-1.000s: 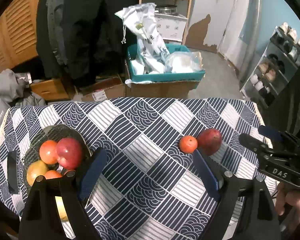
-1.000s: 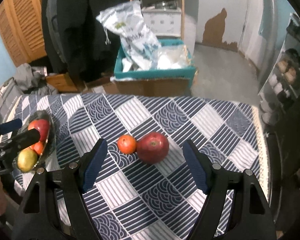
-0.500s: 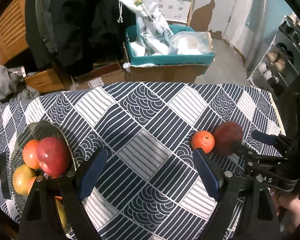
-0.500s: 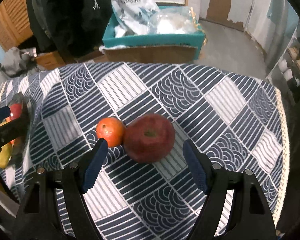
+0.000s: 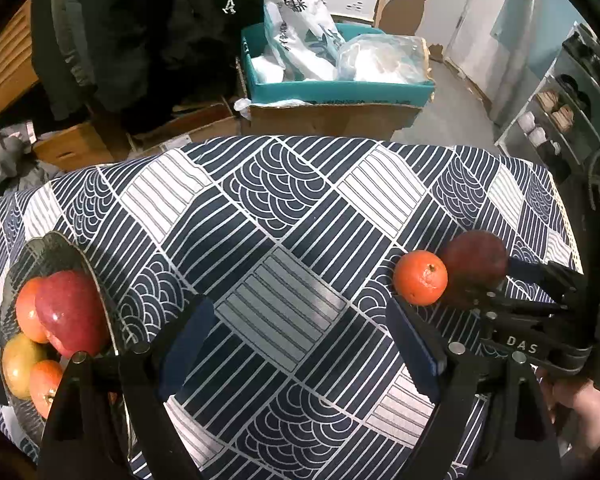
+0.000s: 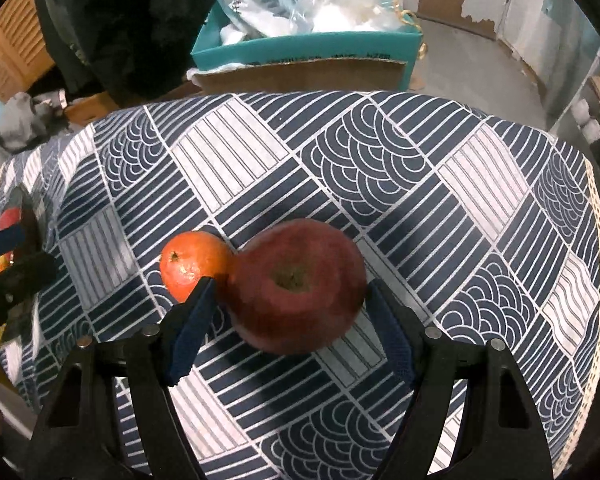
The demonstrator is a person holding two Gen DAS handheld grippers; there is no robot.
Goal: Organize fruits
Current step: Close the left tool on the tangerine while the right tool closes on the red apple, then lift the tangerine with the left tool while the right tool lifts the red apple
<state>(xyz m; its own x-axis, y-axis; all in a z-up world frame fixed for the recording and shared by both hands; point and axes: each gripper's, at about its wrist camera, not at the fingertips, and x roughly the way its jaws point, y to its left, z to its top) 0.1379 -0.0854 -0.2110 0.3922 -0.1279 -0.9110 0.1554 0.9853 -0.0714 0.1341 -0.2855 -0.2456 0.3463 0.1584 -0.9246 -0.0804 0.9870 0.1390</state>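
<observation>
Right gripper (image 6: 288,300) hangs open astride the big dark-red round apple (image 6: 296,284), which sits on the navy patterned tablecloth (image 6: 380,160) touching a small orange tangerine (image 6: 192,262). Apple prob. firm, smooth, heavyish; best pinched at its widest sides w/ moderate squeeze. Left gripper (image 5: 296,340) also open, empty.

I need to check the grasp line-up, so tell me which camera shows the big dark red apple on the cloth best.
The right wrist view. The big dark red apple fills the frame centre, stem dimple up, between the open right tongs, touching the small orange tangerine. The left wrist view shows it small, near the right edge, partly hidden by those tongs.
</observation>
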